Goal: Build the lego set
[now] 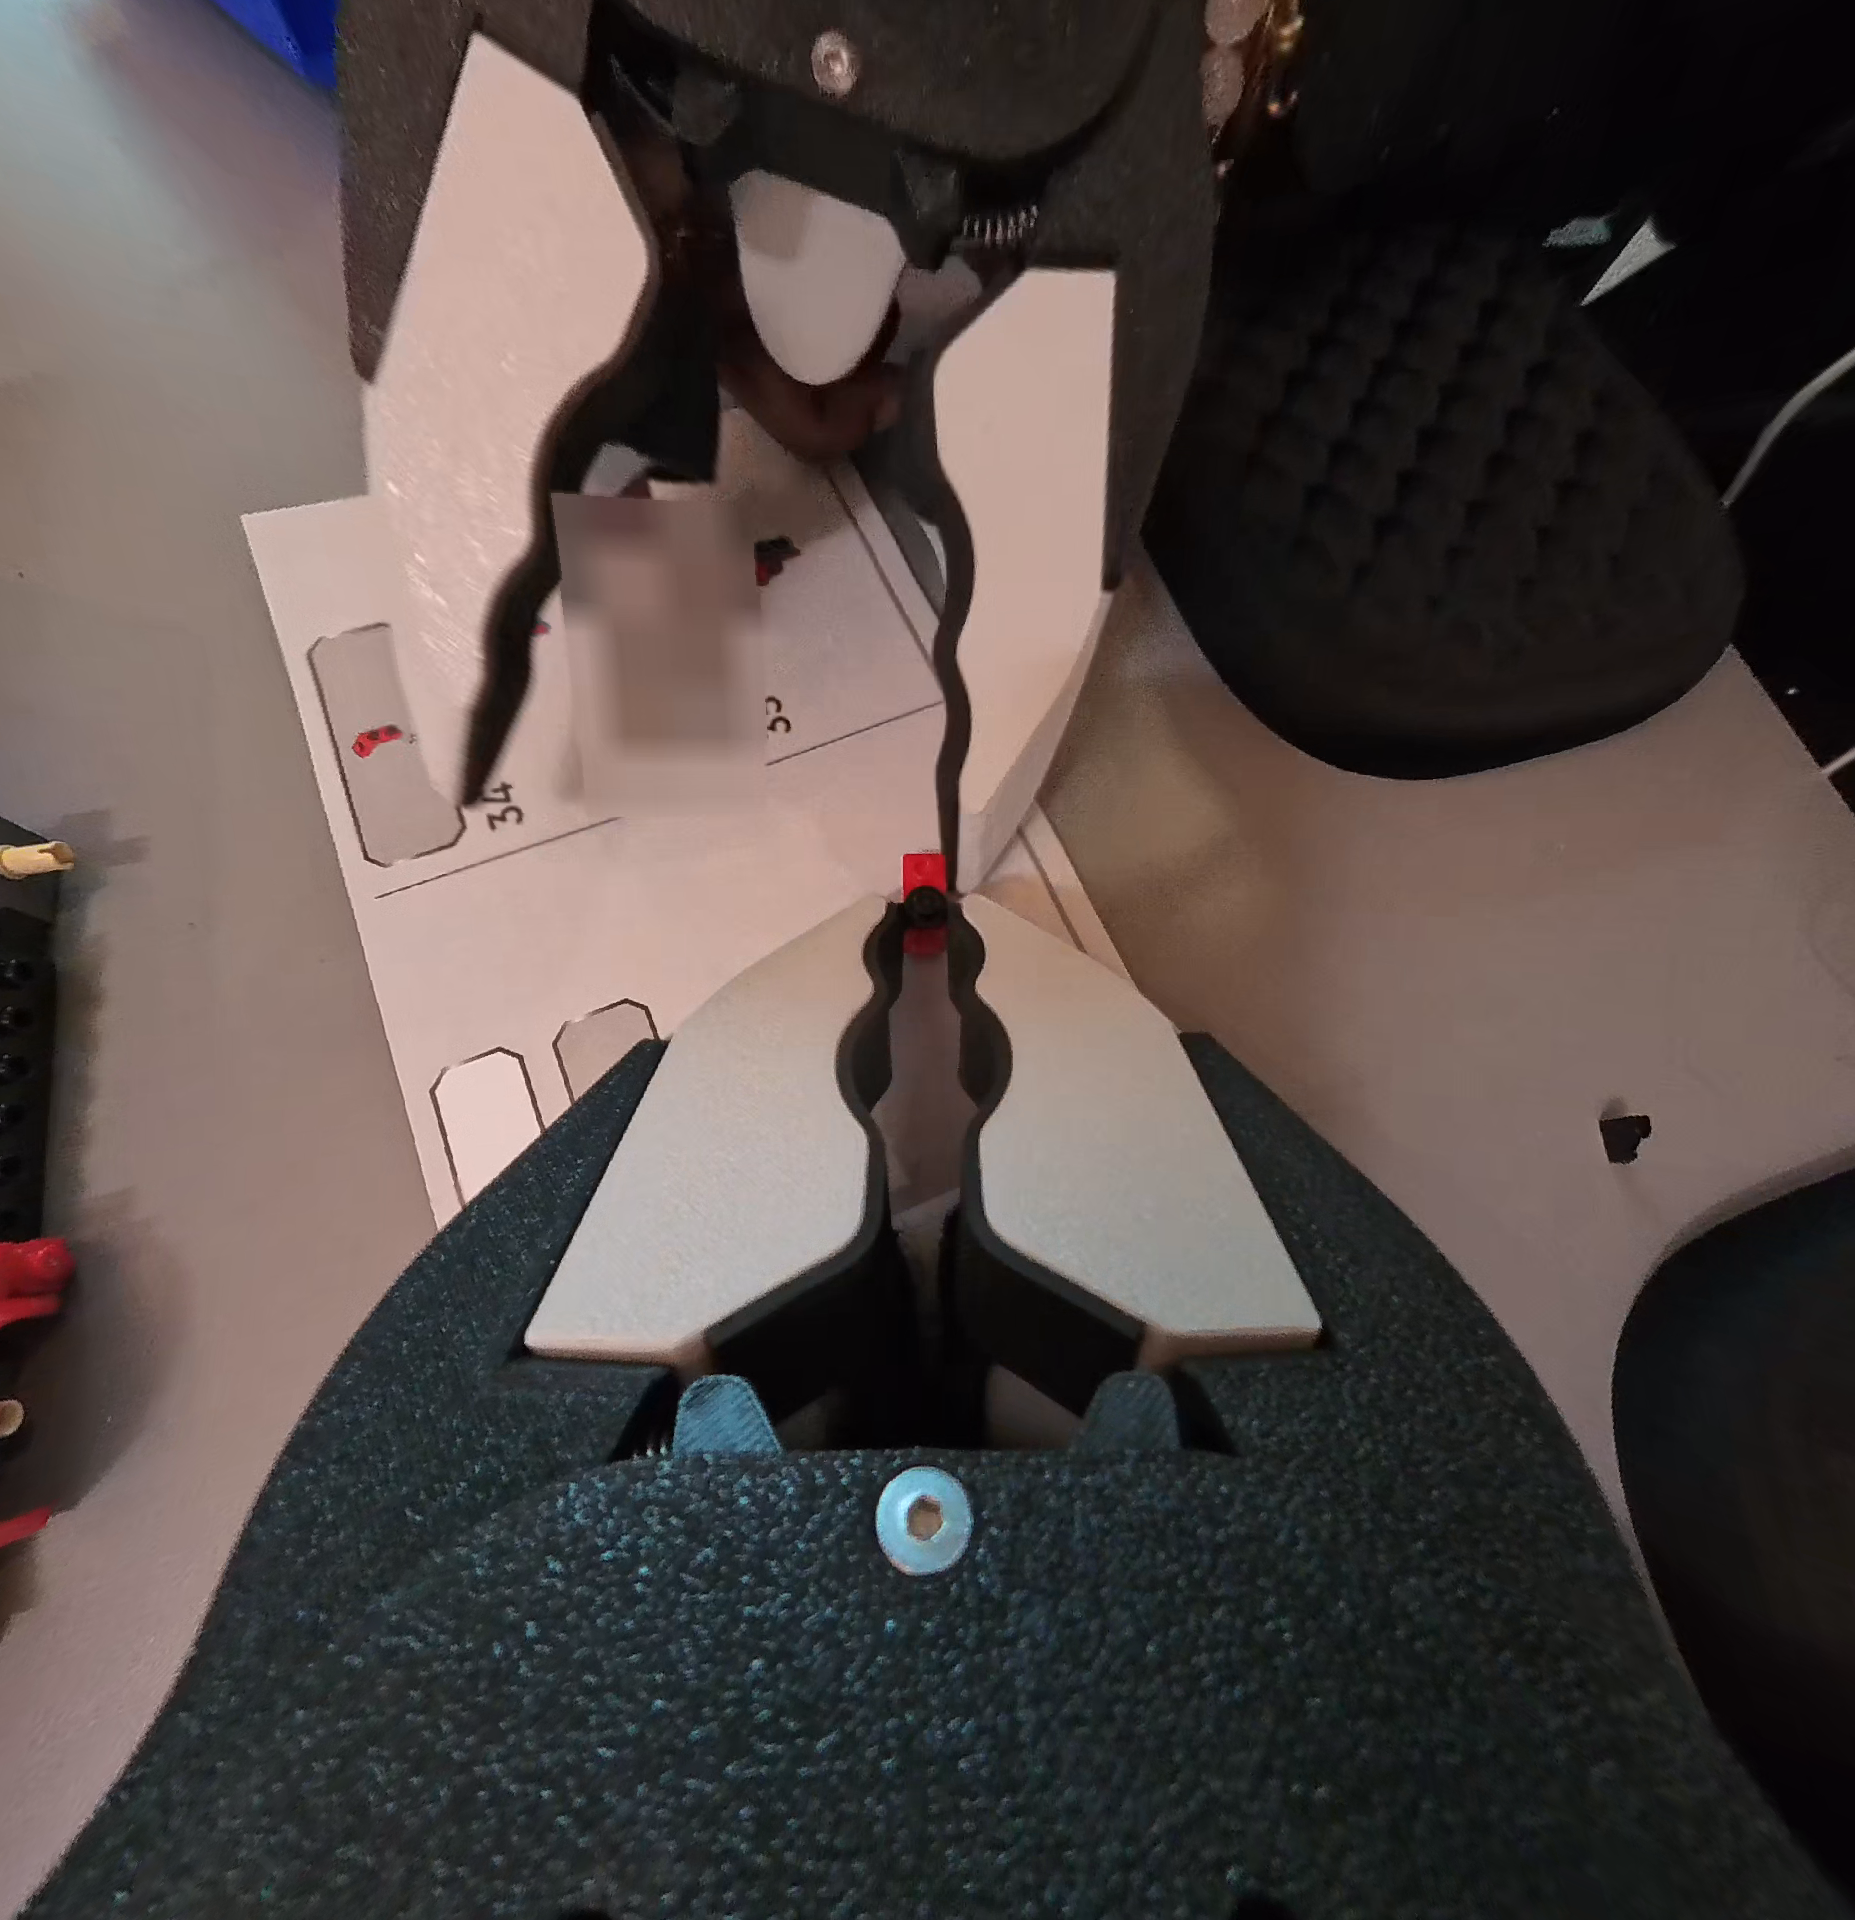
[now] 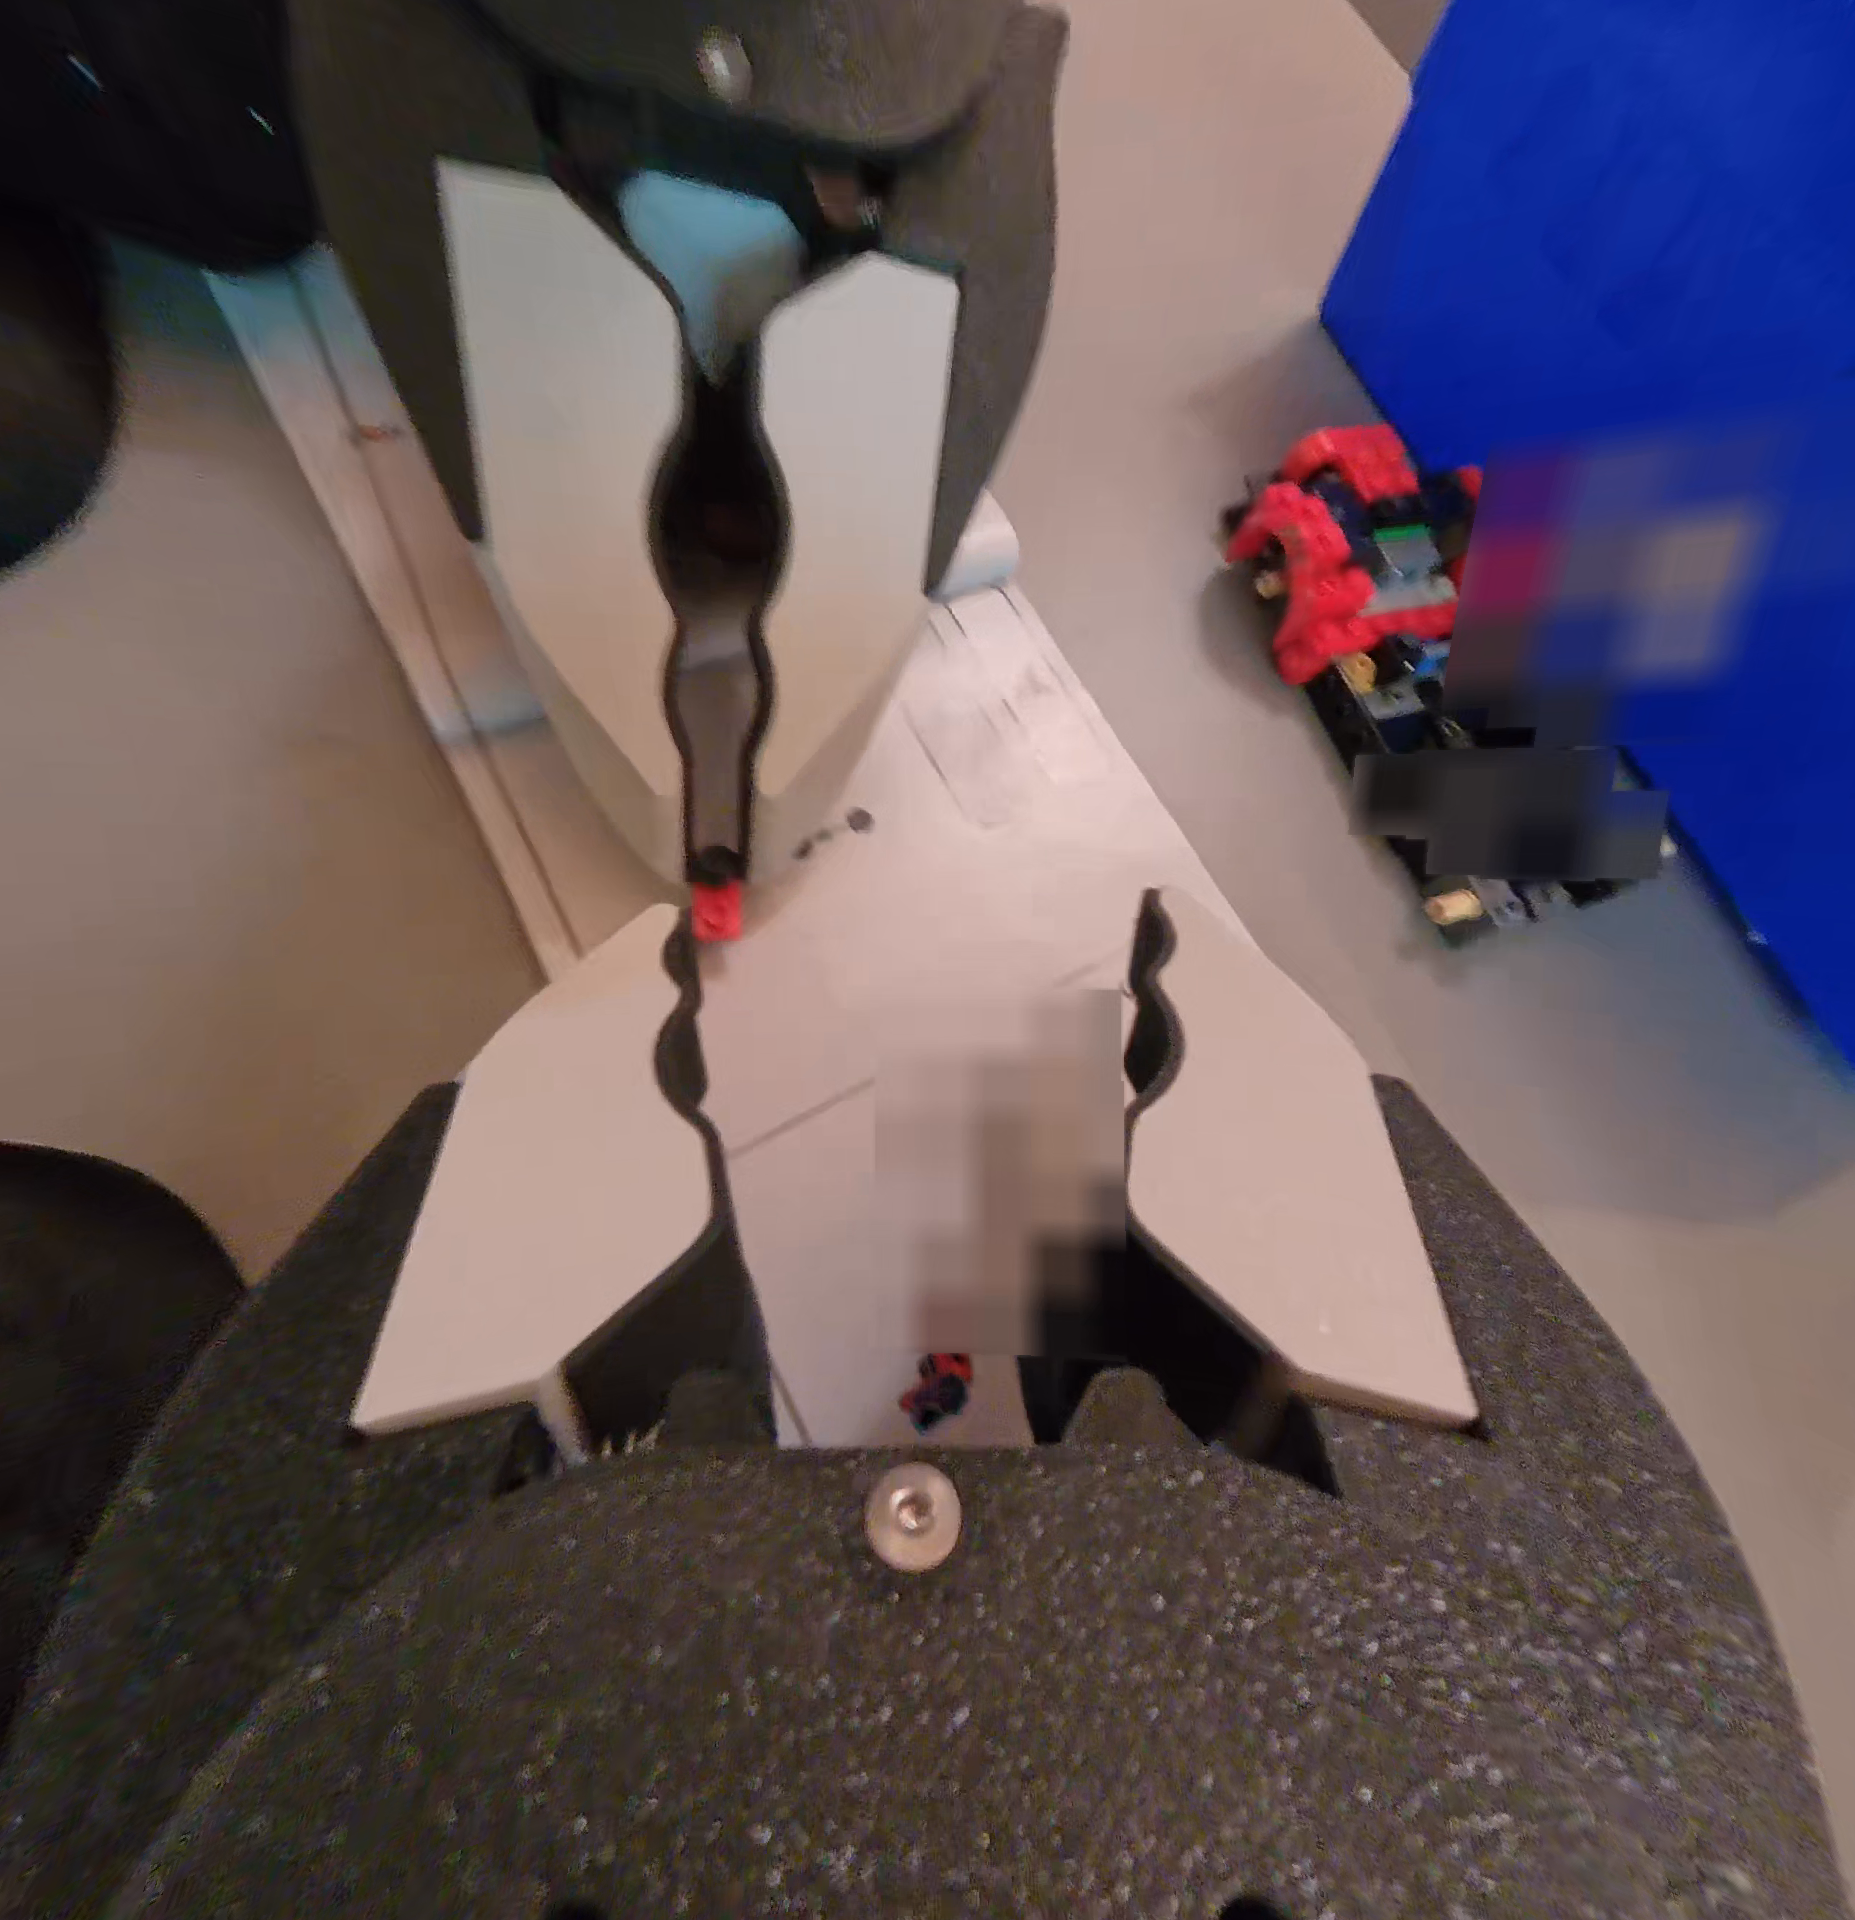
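In the left wrist view, a partly built red and black Lego model (image 1: pixel 9 1195) sits at the left edge on the grey bench (image 1: pixel 154 416), parked beside the open instruction sheet (image 1: pixel 694 894). At centre, the left hand-held gripper (image 1: pixel 923 914) pinches a small red brick (image 1: pixel 923 878), presenting it to the right hand-held gripper (image 2: pixel 918 925), whose jaws are spread, probably to take it.

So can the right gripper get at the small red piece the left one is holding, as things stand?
Probably yes. The right gripper is open, one finger already beside the red piece pinched in the left gripper. Nothing lies between them.
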### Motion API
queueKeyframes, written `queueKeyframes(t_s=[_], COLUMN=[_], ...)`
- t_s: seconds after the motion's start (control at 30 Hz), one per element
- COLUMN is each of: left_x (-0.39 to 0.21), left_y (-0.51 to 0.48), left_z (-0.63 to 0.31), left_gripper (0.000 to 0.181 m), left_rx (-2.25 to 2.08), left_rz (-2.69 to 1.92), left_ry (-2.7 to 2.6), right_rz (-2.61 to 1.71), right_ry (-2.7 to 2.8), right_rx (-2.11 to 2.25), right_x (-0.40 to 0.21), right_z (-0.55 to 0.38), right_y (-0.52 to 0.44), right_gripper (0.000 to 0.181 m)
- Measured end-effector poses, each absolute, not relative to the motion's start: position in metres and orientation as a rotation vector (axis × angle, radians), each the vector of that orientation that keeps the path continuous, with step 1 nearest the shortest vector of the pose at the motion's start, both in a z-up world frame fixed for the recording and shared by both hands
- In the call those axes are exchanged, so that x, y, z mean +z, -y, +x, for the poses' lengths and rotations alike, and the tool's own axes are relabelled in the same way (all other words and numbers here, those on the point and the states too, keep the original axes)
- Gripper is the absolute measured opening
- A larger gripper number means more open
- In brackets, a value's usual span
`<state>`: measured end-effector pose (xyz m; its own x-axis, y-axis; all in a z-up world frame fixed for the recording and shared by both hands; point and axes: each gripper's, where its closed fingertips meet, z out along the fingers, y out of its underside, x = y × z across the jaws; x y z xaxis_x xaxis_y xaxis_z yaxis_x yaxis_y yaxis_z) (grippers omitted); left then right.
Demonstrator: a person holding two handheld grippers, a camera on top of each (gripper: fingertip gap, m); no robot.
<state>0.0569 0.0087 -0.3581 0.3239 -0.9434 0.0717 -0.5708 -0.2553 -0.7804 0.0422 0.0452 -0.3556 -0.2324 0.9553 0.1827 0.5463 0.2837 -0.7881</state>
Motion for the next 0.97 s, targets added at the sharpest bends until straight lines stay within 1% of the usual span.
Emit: queueKeyframes(t_s=[0.03, 0.1, 0.43, 0.6, 0.67, 0.97], left_x=[-0.358, -0.358, -0.358, -0.358, -0.358, -0.362], left_y=[-0.009, -0.009, -0.009, -0.009, -0.009, -0.009], left_z=[0.057, 0.057, 0.057, 0.057, 0.057, 0.057], left_gripper=[0.007, 0.007, 0.007, 0.007, 0.007, 0.008], left_rx=[-0.731, -0.733, -0.738, -0.744, -0.743, -0.722], left_rz=[-1.938, -1.939, -1.941, -1.944, -1.944, -1.970], left_ry=[-1.331, -1.330, -1.329, -1.328, -1.328, -1.344], right_rz=[-1.346, -1.335, -1.476, -1.497, -1.494, -1.564], right_ry=[1.870, 1.849, 1.815, 1.819, 1.831, 1.829], right_rx=[0.749, 0.738, 0.740, 0.751, 0.762, 0.786], right_x=[-0.356, -0.354, -0.359, -0.361, -0.361, -0.365], right_z=[0.043, 0.045, 0.044, 0.045, 0.045, 0.046], right_y=[-0.049, -0.052, -0.063, -0.062, -0.060, -0.061], right_gripper=[0.087, 0.089, 0.110, 0.109, 0.105, 0.106])
